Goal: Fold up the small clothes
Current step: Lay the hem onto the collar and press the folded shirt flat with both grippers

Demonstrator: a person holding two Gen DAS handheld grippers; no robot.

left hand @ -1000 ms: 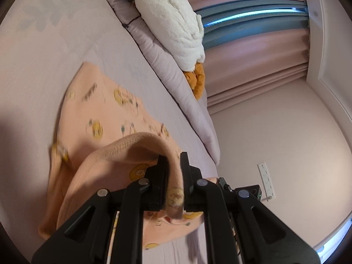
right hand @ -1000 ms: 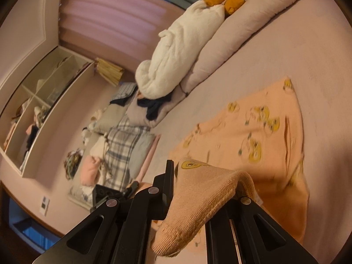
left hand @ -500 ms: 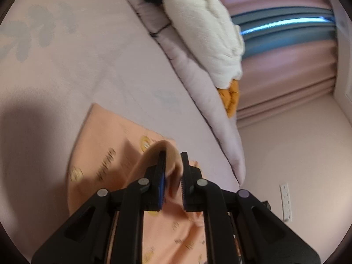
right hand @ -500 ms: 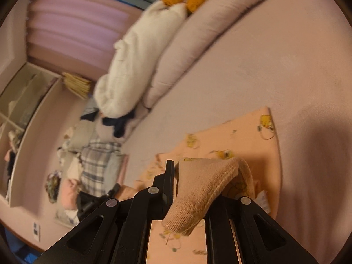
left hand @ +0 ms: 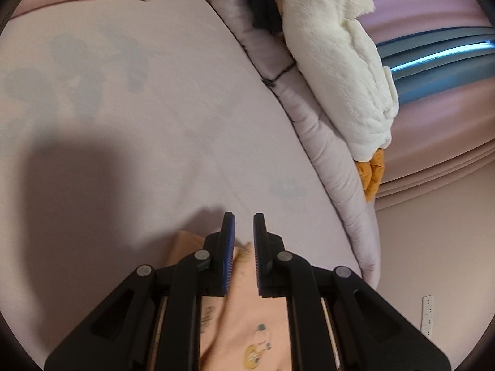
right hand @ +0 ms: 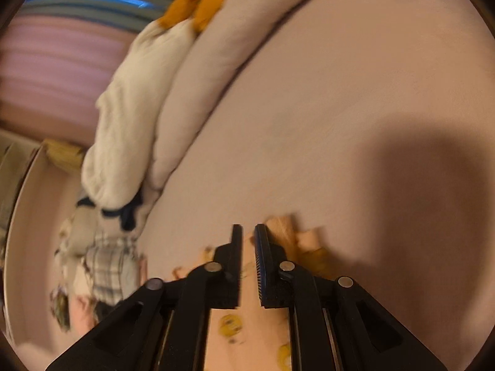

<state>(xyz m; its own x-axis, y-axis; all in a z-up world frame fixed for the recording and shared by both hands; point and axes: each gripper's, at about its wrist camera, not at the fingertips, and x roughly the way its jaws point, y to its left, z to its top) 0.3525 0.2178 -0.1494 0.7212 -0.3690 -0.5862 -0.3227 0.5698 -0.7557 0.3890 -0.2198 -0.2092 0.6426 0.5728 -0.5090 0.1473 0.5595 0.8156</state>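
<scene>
Left gripper [left hand: 243,219], right gripper [right hand: 248,230] pinching peach garment [left hand: 247,324]

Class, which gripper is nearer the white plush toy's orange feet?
Left, probably. The orange feet lie close by, to the right of the left gripper; from the right gripper they sit far ahead, up and left.

The peach garment [left hand: 247,318] has left both grippers' jaws and now lies flat underneath.
</scene>
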